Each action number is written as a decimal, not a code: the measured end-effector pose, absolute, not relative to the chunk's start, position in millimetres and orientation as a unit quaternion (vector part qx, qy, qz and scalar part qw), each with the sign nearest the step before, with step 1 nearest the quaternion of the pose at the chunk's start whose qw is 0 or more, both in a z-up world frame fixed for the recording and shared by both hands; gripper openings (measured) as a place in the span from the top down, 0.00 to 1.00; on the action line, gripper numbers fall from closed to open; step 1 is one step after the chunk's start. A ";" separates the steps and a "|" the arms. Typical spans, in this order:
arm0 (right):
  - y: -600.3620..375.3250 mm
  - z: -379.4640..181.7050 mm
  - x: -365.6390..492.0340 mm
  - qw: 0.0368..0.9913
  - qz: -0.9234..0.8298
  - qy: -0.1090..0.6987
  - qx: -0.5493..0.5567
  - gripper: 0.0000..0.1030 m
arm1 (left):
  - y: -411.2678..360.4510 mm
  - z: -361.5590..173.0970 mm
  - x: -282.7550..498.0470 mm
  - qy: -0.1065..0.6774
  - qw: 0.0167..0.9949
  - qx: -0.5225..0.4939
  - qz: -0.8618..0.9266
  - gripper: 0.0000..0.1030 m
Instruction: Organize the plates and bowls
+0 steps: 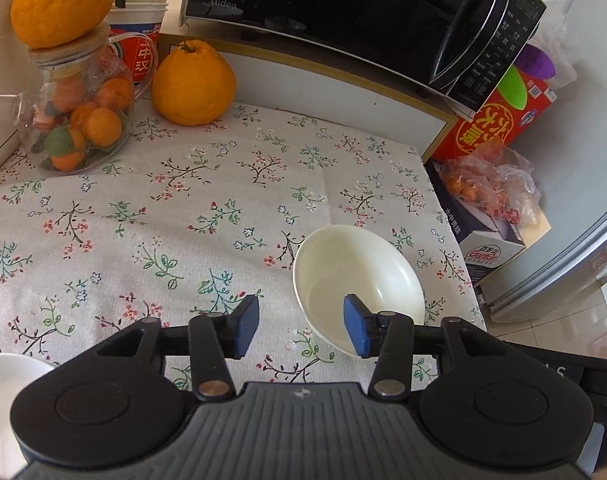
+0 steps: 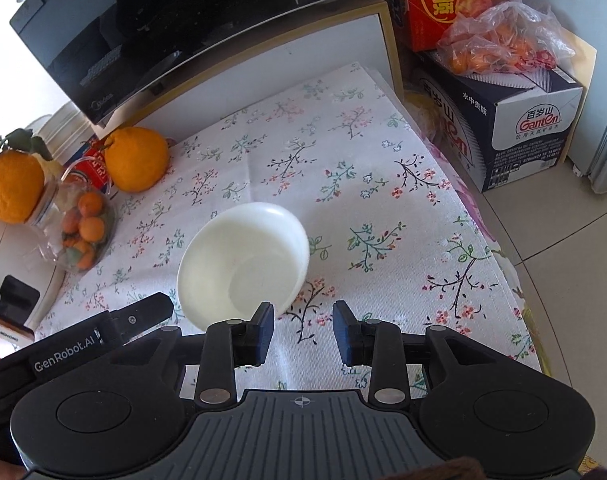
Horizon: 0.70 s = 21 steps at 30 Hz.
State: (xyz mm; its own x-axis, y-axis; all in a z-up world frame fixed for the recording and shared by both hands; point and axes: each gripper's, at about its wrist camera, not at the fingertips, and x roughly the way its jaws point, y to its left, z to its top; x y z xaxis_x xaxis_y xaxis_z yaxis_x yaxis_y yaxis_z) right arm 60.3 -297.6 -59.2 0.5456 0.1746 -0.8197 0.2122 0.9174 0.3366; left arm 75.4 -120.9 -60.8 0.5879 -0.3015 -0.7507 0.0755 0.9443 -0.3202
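We have one cream bowl loose on the flowered table, and both tools hang over it with nothing between their pads. Our left tool is spread: its right-hand pad overlaps the bowl's near rim in the wrist view, while its left-hand pad sits over bare cloth, so the bowl lies just ahead and to the right of that tool's centre line. Our right tool is parted a little less, and the bowl lies ahead and to its left, its near rim just beside the left-hand pad. Whether either pad touches the rim we cannot tell.

We judge the step to be taking the bowl by its rim. To do it well, we should choose one tool, shift it sideways until the rim wall stands squarely between the pads, one inside and one outside, then pinch firmly; the glazed wall looks slick. A second white dish shows at the lower left of the left tool, a likely stacking spot.
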 end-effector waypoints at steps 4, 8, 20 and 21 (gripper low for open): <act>-300.9 -64.0 71.7 0.852 -0.017 0.479 0.213 0.62 | -117.7 -64.9 85.2 0.443 0.879 -0.142 -0.103 0.44; -300.2 -69.6 79.2 0.849 -0.019 0.483 0.214 0.56 | -117.4 -68.4 94.5 0.444 0.879 -0.141 -0.103 0.41; -296.3 -82.8 91.8 0.840 -0.022 0.495 0.221 0.56 | -117.6 -81.6 106.9 0.457 0.872 -0.142 -0.101 0.46; -296.8 -83.6 92.2 0.840 -0.023 0.495 0.222 0.56 | -117.8 -82.9 107.3 0.458 0.872 -0.141 -0.102 0.48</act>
State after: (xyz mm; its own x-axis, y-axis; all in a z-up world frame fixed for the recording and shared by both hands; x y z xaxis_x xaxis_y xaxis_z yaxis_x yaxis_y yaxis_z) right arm 92.2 -296.8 -83.6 0.5082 0.1820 -0.8418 0.2577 0.9005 0.3503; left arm 107.3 -117.8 -82.9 0.5591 -0.3065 -0.7703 0.0475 0.9395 -0.3394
